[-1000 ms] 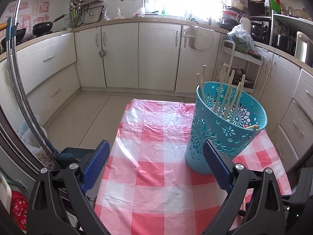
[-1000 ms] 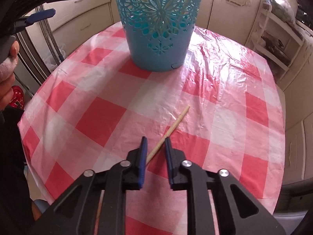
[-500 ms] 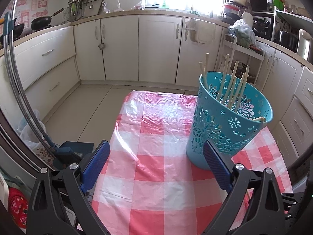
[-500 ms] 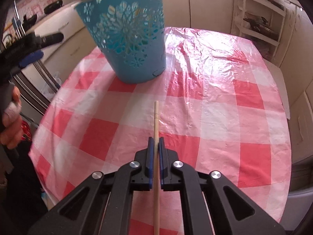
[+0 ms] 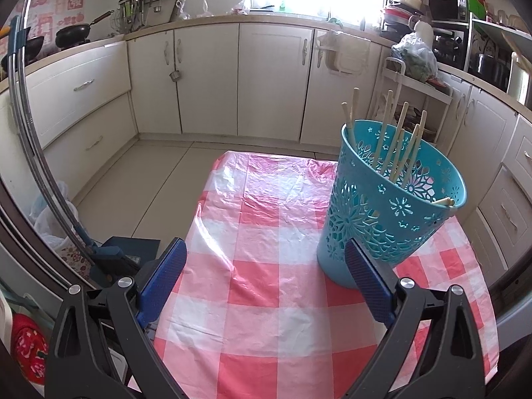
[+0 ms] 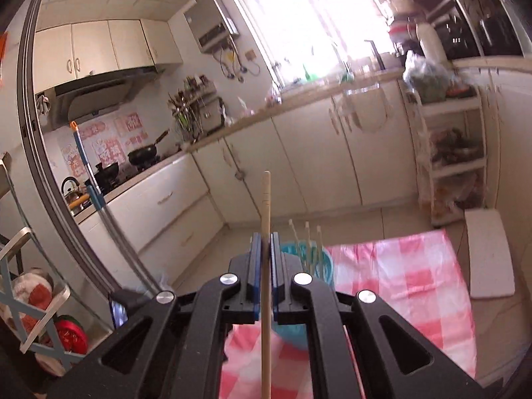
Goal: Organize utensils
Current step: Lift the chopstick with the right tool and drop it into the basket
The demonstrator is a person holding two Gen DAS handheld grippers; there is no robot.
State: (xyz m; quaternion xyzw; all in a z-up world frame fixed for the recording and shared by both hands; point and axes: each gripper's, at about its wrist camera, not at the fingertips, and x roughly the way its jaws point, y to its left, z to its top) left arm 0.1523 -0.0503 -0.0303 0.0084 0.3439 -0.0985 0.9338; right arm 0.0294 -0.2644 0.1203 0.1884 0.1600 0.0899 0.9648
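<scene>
Where the glossy, wrinkled plastic tablecloth [image 5: 272,286] in pink and white checks covers the table, a round turquoise plastic basket [image 5: 385,219] with cut-out flower patterns stands toward the right side, tapering to its base. Several slim, pale wooden chopsticks in the basket [image 5: 399,146] lean against its wall, tips up and tilted toward the far right. The right gripper [image 6: 265,259], black-armed with blue textured pads, is clenched on a single wooden chopstick [image 6: 265,206], a thin straight rod. Its long axis runs along the fingers, one end pointing up and away past the pads, the other running back under the gripper, above the near side of the basket. The left gripper [image 5: 266,272] hangs over the cloth with its jaws spread wide, grasping nothing, its right pad just beside the basket.
</scene>
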